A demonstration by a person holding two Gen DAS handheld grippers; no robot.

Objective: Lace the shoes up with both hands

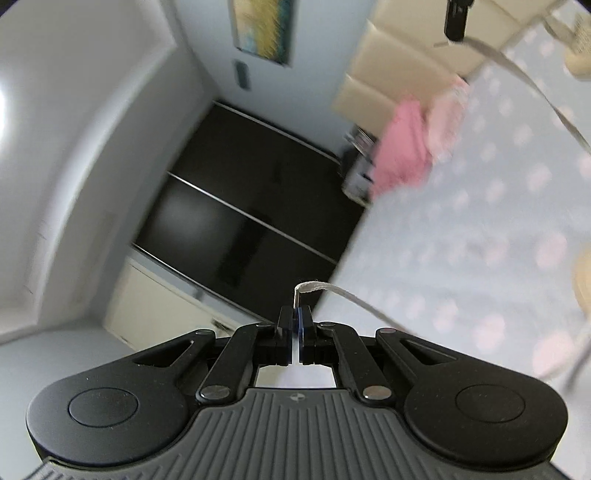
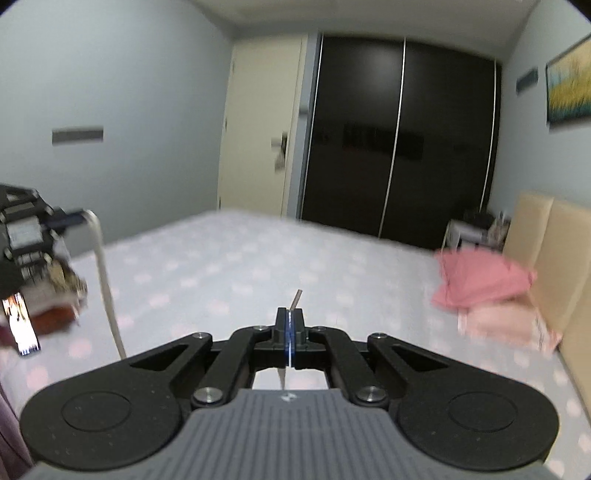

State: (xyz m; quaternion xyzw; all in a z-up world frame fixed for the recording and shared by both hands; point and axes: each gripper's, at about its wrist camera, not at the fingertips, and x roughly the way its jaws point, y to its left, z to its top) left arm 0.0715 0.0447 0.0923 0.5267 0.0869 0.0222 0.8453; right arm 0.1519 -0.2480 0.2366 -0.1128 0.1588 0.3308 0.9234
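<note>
My left gripper (image 1: 296, 317) is shut on one end of a beige shoelace (image 1: 347, 297); the lace bends over the fingertips and runs off to the right above the bed. My right gripper (image 2: 290, 317) is shut on the other lace end, whose tip (image 2: 295, 300) sticks out past the fingers. In the right wrist view the left gripper (image 2: 70, 218) shows at the left edge with the lace (image 2: 107, 288) hanging down from it. In the left wrist view the right gripper (image 1: 456, 22) shows at the top with a lace (image 1: 517, 70) trailing from it. A beige shoe part (image 1: 580, 48) is blurred at the top right.
A bed with a pale dotted sheet (image 2: 280, 258) lies below both grippers. Pink folded cloth (image 2: 487, 280) lies near the padded beige headboard (image 2: 554, 240). A dark sliding wardrobe (image 2: 399, 140) and a cream door (image 2: 258, 136) stand behind. A phone (image 2: 22, 328) is at the left.
</note>
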